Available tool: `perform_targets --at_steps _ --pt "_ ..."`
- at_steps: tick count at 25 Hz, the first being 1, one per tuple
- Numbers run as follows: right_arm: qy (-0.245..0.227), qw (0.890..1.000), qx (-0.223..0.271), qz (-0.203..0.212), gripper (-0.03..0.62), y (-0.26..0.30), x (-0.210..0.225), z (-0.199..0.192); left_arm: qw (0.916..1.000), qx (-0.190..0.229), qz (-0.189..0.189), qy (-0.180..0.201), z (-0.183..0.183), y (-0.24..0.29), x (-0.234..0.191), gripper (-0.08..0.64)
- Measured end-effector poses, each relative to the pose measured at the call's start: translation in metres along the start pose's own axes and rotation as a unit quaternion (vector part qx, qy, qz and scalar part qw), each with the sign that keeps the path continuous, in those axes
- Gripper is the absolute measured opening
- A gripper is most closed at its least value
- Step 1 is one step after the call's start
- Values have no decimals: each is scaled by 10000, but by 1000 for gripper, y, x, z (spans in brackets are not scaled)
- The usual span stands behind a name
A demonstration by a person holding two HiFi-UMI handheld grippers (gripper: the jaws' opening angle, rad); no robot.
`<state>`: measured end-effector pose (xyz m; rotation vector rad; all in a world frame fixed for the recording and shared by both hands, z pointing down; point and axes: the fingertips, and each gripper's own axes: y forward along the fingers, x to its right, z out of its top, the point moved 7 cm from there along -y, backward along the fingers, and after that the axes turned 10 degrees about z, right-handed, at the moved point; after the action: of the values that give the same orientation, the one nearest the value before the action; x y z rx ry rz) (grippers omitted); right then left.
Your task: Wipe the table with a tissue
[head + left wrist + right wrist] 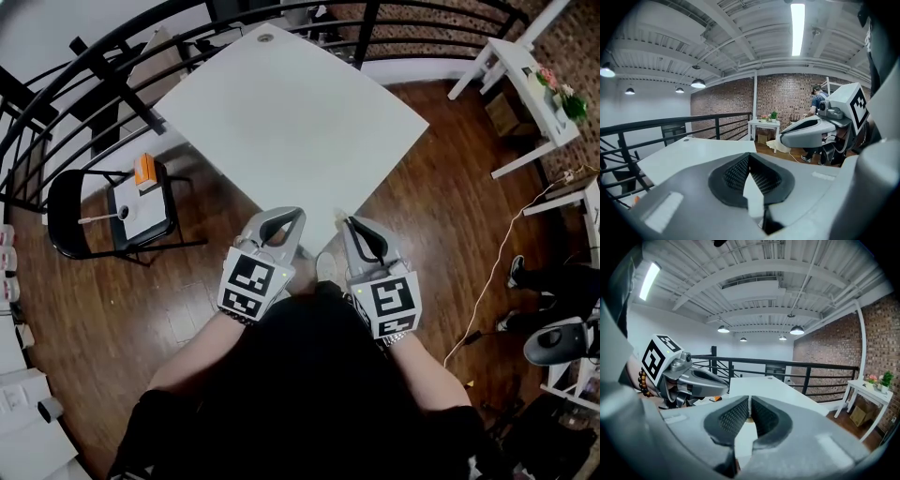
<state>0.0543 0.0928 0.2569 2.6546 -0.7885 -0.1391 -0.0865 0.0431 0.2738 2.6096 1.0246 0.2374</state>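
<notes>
Head view: left gripper [282,221] and right gripper [359,230] hover abreast near the table [281,112], fingers closed.

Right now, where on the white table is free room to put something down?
Nearly the whole white table is bare; only a small round cap sits at its far corner. The near corner is crowded: the left gripper and right gripper, both shut and empty, hover there.

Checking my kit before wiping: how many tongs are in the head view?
2. The left tongs and the right tongs are side by side at the white table's near corner, both shut and empty. No others show.
</notes>
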Motion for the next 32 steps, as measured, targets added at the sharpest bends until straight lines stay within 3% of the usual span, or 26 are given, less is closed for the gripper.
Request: perform_targets --at_steps 32 --pt "-65 9995 228 -210 8 -13 -44 11 9990 248 -312 194 6 -31 3 12"
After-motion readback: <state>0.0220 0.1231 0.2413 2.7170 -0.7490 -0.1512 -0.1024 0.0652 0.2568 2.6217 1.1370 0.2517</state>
